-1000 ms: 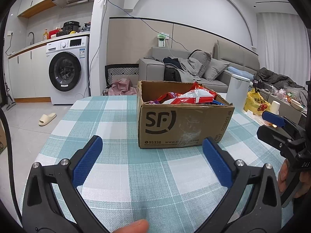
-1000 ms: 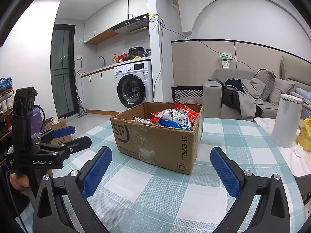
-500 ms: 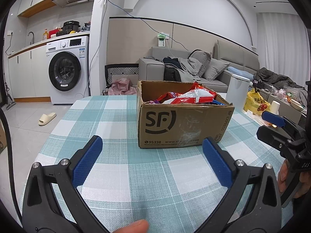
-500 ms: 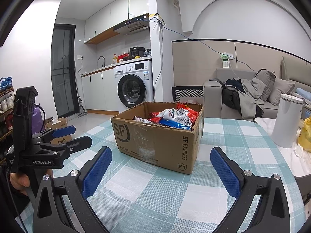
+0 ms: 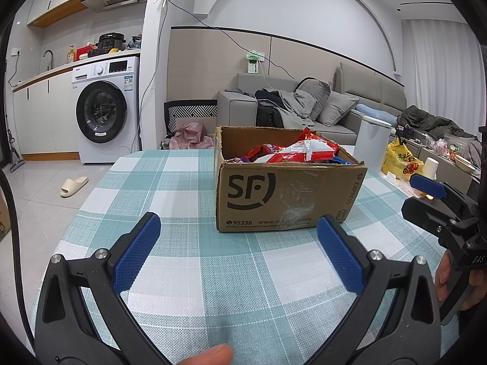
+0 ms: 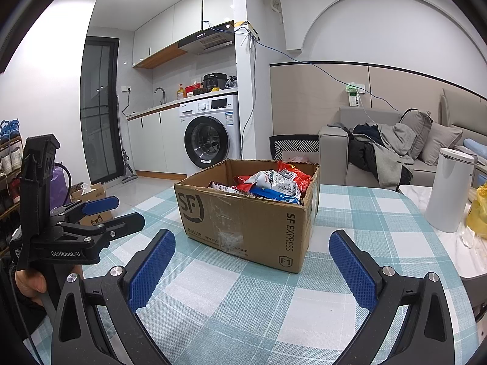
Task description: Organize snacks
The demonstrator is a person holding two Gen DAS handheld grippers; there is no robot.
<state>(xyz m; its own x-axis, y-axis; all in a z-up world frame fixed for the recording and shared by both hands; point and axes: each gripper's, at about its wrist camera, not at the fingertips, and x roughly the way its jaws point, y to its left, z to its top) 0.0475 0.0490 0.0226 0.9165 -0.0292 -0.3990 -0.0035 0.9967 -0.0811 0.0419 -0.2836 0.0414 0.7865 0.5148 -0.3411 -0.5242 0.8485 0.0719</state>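
Moved: nothing vs earlier; both tongs idle.
Left tongs: spread wide, empty.
Right tongs: spread wide, empty.
Snack bags: prob. light, crinkly, slick; pinch a top edge.
Box: on counter.

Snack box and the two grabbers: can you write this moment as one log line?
left gripper: open, empty | right gripper: open, empty | cardboard box: on table, full of snack bags | nothing picked

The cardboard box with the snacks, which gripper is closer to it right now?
Roughly equal. Left gripper faces the cardboard box on its printed front; right gripper faces its front right corner. Both open, short of it.
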